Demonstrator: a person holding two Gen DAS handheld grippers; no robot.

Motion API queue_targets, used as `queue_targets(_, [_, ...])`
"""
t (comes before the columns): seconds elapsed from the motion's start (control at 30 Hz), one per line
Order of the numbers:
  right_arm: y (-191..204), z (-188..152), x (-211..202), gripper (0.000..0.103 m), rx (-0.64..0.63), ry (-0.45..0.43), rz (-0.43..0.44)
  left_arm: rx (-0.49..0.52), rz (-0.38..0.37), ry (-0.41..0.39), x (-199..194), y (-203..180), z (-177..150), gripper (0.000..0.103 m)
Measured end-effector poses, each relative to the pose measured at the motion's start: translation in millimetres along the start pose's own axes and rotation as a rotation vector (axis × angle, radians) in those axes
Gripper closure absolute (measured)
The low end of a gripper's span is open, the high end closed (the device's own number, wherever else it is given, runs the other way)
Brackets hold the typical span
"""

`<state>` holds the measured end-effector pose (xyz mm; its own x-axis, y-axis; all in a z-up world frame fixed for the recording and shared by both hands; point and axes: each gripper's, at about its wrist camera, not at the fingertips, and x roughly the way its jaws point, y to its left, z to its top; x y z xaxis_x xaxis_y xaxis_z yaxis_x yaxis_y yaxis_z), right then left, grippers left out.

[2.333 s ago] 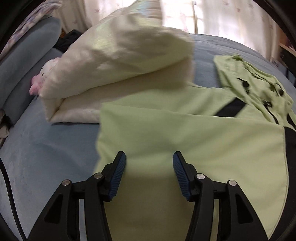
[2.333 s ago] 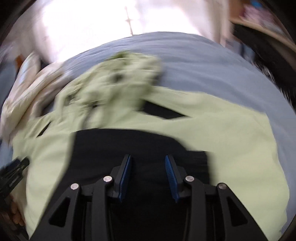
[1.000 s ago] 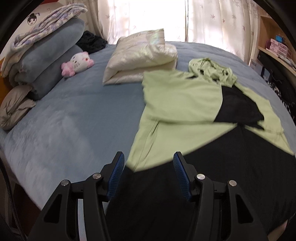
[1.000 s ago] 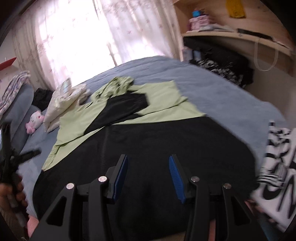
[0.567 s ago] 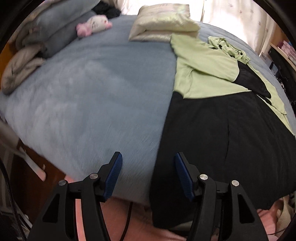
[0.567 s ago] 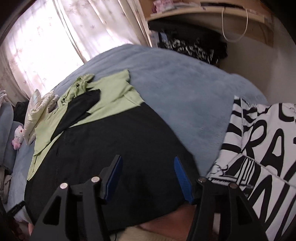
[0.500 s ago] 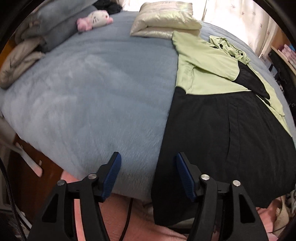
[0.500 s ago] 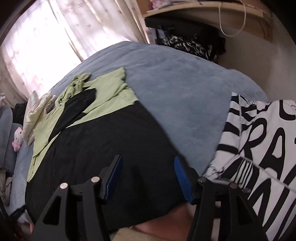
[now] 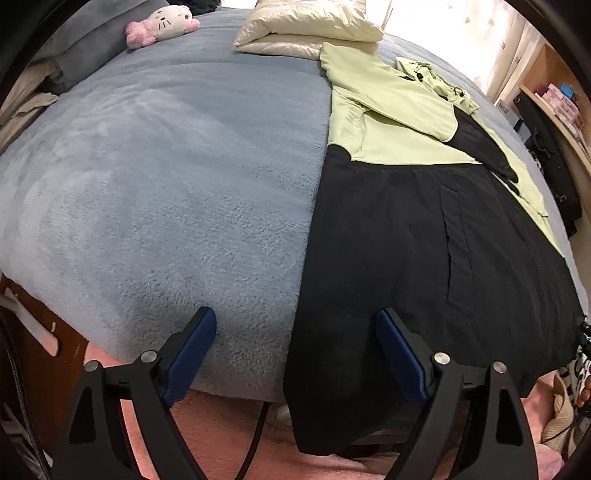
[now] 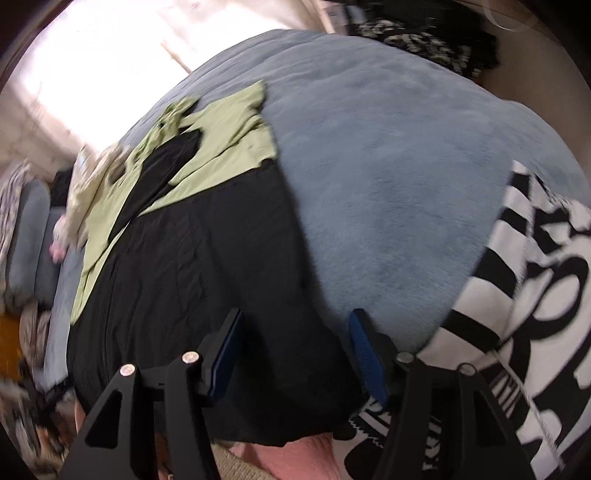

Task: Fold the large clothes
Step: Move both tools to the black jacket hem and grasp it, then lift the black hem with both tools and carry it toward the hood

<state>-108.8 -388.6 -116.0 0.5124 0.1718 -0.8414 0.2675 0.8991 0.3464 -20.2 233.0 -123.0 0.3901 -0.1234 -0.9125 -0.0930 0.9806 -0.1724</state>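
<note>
A large jacket, black (image 9: 424,258) below and light green (image 9: 388,110) above, lies flat on the blue bed (image 9: 166,177), its sleeves folded across the chest. Its black hem hangs over the near bed edge. My left gripper (image 9: 295,350) is open and empty, hovering over the hem's left corner. In the right wrist view the same jacket (image 10: 192,280) lies left of centre. My right gripper (image 10: 295,350) is open and empty above the hem's right corner.
A cream pillow (image 9: 306,29) and a pink-and-white plush toy (image 9: 162,22) lie at the head of the bed. A black-and-white striped garment (image 10: 535,295) hangs at the right. Shelves (image 9: 554,99) stand along the right wall. Pink floor (image 9: 221,424) lies below the bed edge.
Both grippers have pulled back from over the jacket's chest to the near bed edge and lowered toward the black hem corners. Both stay open.
</note>
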Motion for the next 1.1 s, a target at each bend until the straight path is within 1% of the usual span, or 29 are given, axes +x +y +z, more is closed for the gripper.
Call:
queue_targets(0.03, [2.1, 0.2, -0.3, 0.063, -0.019, 0.005, 0.004, -0.003, -0.013, 0.002, 0.4, 0.7, -0.9, 0.017])
queue_targets(0.07, [3.8, 0.1, -0.5, 0.078, -0.035, 0.013, 0.016, -0.006, -0.024, 0.004, 0.7, 1.2, -1.9, 0.017])
queue_targets(0.1, [6.5, -0.5, -0.4, 0.089, -0.046, 0.022, 0.047, -0.006, -0.031, 0.006, 0.8, 1.1, -2.5, 0.017])
queue_targets(0.13, [7.9, -1.1, -0.7, 0.089, -0.055, 0.023, 0.058, -0.004, -0.038, 0.008, 1.7, 0.9, -3.2, 0.017])
queue_targets(0.2, [13.0, -1.9, 1.7, 0.089, -0.079, 0.024, 0.042, -0.001, -0.037, 0.009, 3.6, 0.5, -4.4, 0.015])
queue_targets(0.23, [13.5, -2.2, 3.5, 0.089, -0.079, 0.030, 0.036, 0.001, -0.043, 0.013, 5.6, 0.3, -5.4, 0.010])
queue_targets(0.27, [13.8, -2.4, 7.3, 0.089, -0.071, 0.040, 0.027, 0.003, -0.050, 0.021, 7.8, -0.8, -5.8, 0.007])
queue_targets(0.3, [13.3, -2.4, 11.0, 0.086, -0.062, 0.049, 0.027, 0.010, -0.051, 0.025, 9.7, -2.9, -6.8, 0.003])
queue_targets(0.33, [12.7, -2.4, 13.3, 0.086, -0.059, 0.053, 0.022, 0.028, -0.041, 0.024, 11.8, -7.2, -7.4, 0.001])
queue_targets(0.4, [14.9, -3.6, 16.4, 0.086, -0.074, 0.052, 0.002, 0.050, -0.020, 0.017, 14.1, -12.0, -9.0, 0.001])
queue_targets(0.47, [18.7, -4.9, 17.2, 0.086, -0.098, 0.043, -0.015, 0.050, -0.021, 0.010, 14.4, -11.8, -9.7, 0.001])
queue_targets(0.5, [19.8, -5.8, 16.7, 0.087, -0.107, 0.036, -0.024, 0.050, -0.021, 0.008, 14.1, -11.4, -9.5, 0.005])
queue_targets(0.53, [21.0, -6.9, 16.0, 0.088, -0.111, 0.027, -0.033, 0.053, -0.015, 0.003, 12.7, -11.7, -9.5, 0.015])
queue_targets(0.57, [20.2, -7.1, 15.1, 0.089, -0.110, 0.022, -0.035, 0.061, -0.009, -0.003, 10.2, -11.5, -10.2, 0.021])
queue_targets(0.63, [21.1, -8.0, 12.2, 0.091, -0.099, 0.007, -0.040, 0.072, -0.008, -0.017, 5.2, -14.4, -10.2, 0.049])
queue_targets(0.67, [21.2, -7.9, 10.8, 0.092, -0.098, 0.002, -0.040, 0.076, -0.008, -0.020, 2.6, -15.8, -9.8, 0.058])
queue_targets(0.7, [22.3, -7.9, 7.8, 0.093, -0.097, -0.006, -0.040, 0.080, -0.015, -0.017, 0.7, -16.8, -9.3, 0.080])
queue_targets(0.73, [23.5, -7.6, 5.3, 0.093, -0.095, -0.012, -0.038, 0.082, -0.021, -0.010, -0.9, -18.2, -8.4, 0.088])
queue_targets(0.77, [24.7, -6.5, 2.2, 0.094, -0.094, -0.023, -0.029, 0.081, -0.011, -0.004, -1.9, -19.8, -7.7, 0.089])
queue_targets(0.83, [27.8, -4.9, -6.7, 0.096, -0.089, -0.045, -0.009, 0.083, 0.001, 0.008, -4.8, -20.7, -7.3, 0.094])
queue_targets(0.9, [33.2, -3.9, -16.5, 0.096, -0.085, -0.069, 0.018, 0.068, 0.002, 0.019, -6.6, -22.6, -4.5, 0.097])
queue_targets(0.97, [39.8, -1.3, -27.9, 0.097, -0.097, -0.098, 0.039, 0.015, -0.034, 0.032, -11.4, -17.5, 0.2, 0.099])
queue_targets(1.03, [45.7, 1.3, -38.4, 0.097, -0.105, -0.124, 0.058, -0.038, -0.103, 0.032, -18.3, -9.1, 1.9, 0.101])
queue_targets(1.1, [49.1, 4.0, -44.0, 0.097, -0.116, -0.140, 0.073, -0.066, -0.168, 0.036, -20.1, -5.3, 1.9, 0.101])
